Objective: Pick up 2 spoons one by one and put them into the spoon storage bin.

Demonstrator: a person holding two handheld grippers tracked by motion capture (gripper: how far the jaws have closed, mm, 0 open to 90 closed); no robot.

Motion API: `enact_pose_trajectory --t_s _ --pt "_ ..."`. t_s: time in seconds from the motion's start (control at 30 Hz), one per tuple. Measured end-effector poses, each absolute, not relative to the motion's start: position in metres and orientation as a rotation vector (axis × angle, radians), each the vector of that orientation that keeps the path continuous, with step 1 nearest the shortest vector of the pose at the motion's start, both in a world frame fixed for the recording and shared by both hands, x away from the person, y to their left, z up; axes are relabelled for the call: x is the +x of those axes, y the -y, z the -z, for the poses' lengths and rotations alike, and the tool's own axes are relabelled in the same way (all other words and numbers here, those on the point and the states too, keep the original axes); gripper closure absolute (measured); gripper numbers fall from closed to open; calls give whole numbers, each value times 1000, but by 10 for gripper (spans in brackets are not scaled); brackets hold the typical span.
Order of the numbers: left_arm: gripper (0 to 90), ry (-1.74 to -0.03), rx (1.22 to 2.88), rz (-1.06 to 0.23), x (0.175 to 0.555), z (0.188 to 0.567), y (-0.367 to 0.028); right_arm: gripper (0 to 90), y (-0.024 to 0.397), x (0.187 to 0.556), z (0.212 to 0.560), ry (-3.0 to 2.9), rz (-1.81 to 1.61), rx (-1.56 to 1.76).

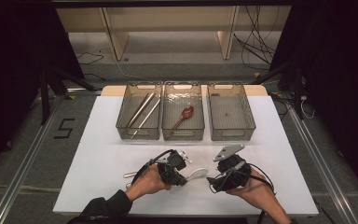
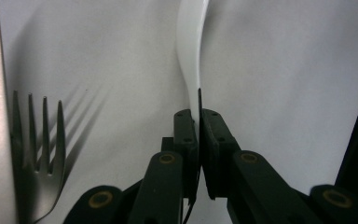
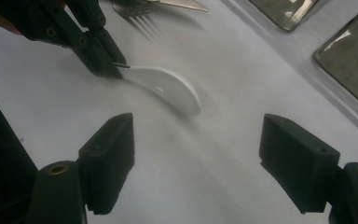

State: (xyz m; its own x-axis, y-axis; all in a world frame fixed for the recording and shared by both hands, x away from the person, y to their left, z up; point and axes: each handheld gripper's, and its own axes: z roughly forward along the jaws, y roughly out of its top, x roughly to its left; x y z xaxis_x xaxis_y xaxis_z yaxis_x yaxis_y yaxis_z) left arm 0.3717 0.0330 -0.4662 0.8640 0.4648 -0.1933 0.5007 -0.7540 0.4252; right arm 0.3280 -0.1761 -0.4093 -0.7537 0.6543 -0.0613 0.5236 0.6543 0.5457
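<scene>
Three bins (image 1: 184, 114); two spoons (image 1: 196, 174) (one white); one fork (image 2: 39, 154).

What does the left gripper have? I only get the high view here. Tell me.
Observer: The left gripper is shut on the handle of a white spoon, as the left gripper view shows.
Operator: Report the right one.
Observer: The right gripper is open with only bare table between its jaws; the spoon's bowl lies ahead of it.
Operator: List what lies by the spoon.
Observer: A metal fork lies beside it, tines pointing away from the left gripper's camera.
</scene>
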Motion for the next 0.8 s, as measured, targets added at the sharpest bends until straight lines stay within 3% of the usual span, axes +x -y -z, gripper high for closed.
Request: enact_pose_trajectory --t_s 0.8 --pt "849 -771 2415 58 390 445 -60 274 176 327 408 -2612 -754 950"
